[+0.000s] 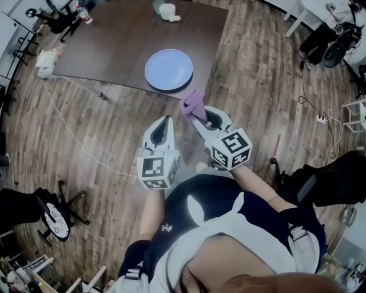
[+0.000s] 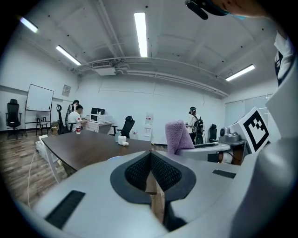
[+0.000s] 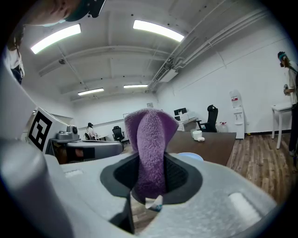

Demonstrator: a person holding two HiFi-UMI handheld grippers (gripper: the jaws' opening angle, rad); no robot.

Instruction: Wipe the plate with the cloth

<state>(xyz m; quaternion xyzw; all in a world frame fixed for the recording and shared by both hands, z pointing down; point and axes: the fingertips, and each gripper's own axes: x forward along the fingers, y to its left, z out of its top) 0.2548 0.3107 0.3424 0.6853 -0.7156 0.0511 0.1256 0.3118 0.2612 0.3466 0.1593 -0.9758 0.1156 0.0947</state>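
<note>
The cloth (image 1: 193,103) is clamped between the jaws of the right gripper (image 1: 198,113). A thick purple fold is seen to stand up out of the pads in the right gripper view. It is held in the air just short of the near edge of the plate (image 1: 168,69), a little to that plate's right, and no contact with the plate has been made yet. The left gripper (image 1: 166,119) is held beside it, also on the near side of the plate. Its jaws are brought together and nothing is between them.

The plate lies flat and looks bare. It is set on the table (image 1: 114,46) with its near rim close to the table's edge. A cup (image 1: 167,11) is seen well beyond the far side of the plate, out of the way.

The step in hand is judged to be the approach. The cloth is best carried forward and lowered until the free fold, not the hard jaw tips, is laid on the plate. A shallow angle is probably to be preferred, so that more of the fold is spread over the surface.

Strokes are best kept light and directed away from the near rim, since the plate could be pushed off the edge. The near rim could be steadied by the closed left gripper. The grip on the cloth should be kept firm throughout.
</note>
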